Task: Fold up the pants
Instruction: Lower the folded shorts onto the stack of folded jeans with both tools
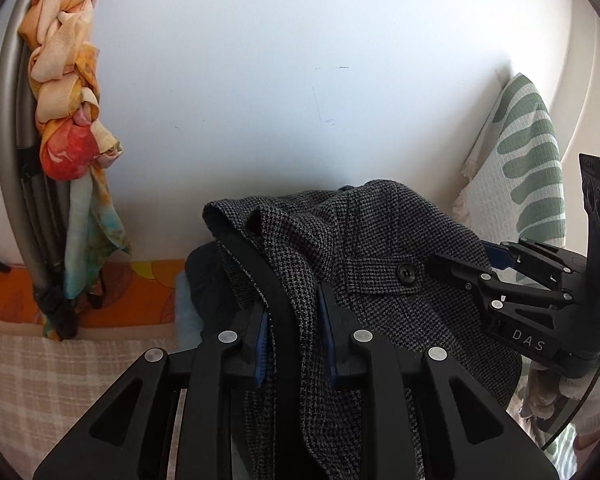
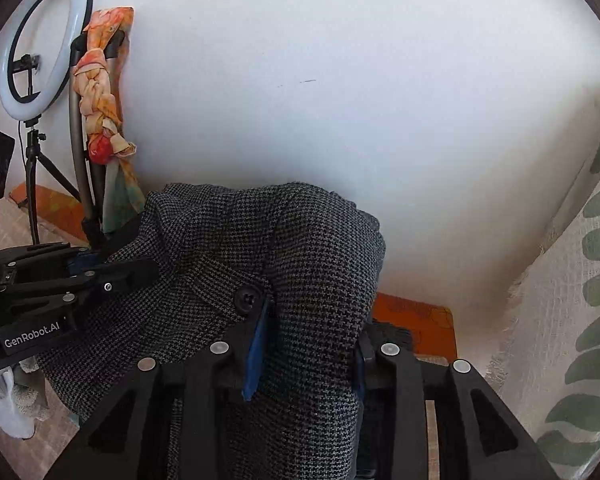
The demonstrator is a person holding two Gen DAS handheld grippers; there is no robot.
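Left wrist view gives me the houndstooth pants (image 1: 364, 248) bunched up off the bed against the white wall (image 1: 260, 80), my left gripper (image 1: 296, 336) clamped on the dark waistband and my right gripper (image 2: 308, 348) clamped on fabric beside the button (image 2: 247, 298).

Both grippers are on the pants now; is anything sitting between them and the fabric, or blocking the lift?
Nothing visible does. The left hand-held gripper and the right hand-held gripper each have the houndstooth pants bunched directly between their fingers. The scarf and ring light stand off to the side by the wall.
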